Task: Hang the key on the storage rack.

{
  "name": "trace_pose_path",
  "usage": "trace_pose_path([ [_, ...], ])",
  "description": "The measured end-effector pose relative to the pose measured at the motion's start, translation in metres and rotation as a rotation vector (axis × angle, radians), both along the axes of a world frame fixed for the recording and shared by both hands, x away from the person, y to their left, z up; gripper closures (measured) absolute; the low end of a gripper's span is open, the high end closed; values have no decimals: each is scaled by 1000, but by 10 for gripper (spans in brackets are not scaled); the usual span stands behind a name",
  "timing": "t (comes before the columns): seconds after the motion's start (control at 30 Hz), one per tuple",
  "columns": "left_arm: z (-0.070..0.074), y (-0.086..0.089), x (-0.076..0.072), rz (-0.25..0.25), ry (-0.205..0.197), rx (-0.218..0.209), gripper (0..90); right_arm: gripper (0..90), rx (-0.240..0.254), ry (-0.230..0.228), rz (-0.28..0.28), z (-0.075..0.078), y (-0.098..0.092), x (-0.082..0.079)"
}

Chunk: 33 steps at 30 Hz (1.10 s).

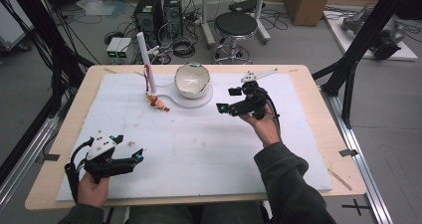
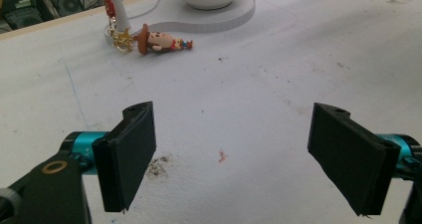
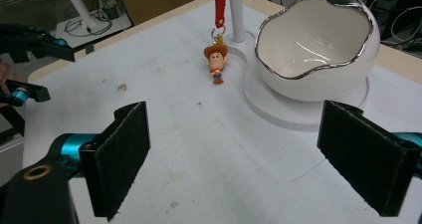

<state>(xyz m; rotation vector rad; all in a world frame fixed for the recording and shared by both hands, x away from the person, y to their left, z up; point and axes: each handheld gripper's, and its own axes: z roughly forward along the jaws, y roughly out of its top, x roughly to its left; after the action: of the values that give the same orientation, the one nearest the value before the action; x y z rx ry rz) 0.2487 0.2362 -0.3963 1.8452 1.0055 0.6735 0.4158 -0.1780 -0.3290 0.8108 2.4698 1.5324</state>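
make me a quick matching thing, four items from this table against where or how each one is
Items:
1. bowl
2. keychain figure
3. left tongs
4. right tongs

States:
a. lying flat by the white post
b. open, low over the near left of the mat
c. standing on a white base
d. open, held up near the bowl

Pairs: 1-c, 2-a, 3-b, 4-d
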Motion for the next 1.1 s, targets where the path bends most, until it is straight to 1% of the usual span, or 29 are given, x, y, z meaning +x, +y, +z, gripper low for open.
trace_pose_path([
  [0.1, 0, 0, 0, -1, 2, 0, 195, 123, 1, -1, 2, -1, -2, -1],
  [0.23, 0, -1, 0, 0, 0, 0, 196, 123, 1, -12, -12, -2, -6, -4],
  [0.33, 0, 0, 0, -1, 0, -2, 195, 123, -6, -15, -15, -3, -9, -5],
  [0.43, 0, -1, 0, 0, 0, -1, 195, 123, 1, -10, -23, -4, -12, -7],
  [0.5, 0, -1, 0, 0, 0, -1, 196, 122, -4, -14, -21, -5, -13, -8],
  [0.53, 0, -1, 0, 1, 0, -2, 196, 122, -4, -5, -22, -5, -14, -8],
  [0.6, 0, -1, 0, 0, 0, -2, 195, 122, -4, -14, -28, -6, -16, -10],
  [0.7, 0, -1, 0, 0, 0, -2, 195, 122, -6, -10, -33, -8, -19, -12],
  [0.97, 0, -1, 0, 2, 2, 1, 195, 117, 10, -7, -47, -14, -28, -18],
  [1.07, 0, -1, 0, 1, 4, 1, 195, 116, 3, -4, -57, -15, -31, -21],
  [1.1, 0, -1, 1, 1, 4, 1, 195, 116, 4, -9, -55, -16, -32, -22],
])
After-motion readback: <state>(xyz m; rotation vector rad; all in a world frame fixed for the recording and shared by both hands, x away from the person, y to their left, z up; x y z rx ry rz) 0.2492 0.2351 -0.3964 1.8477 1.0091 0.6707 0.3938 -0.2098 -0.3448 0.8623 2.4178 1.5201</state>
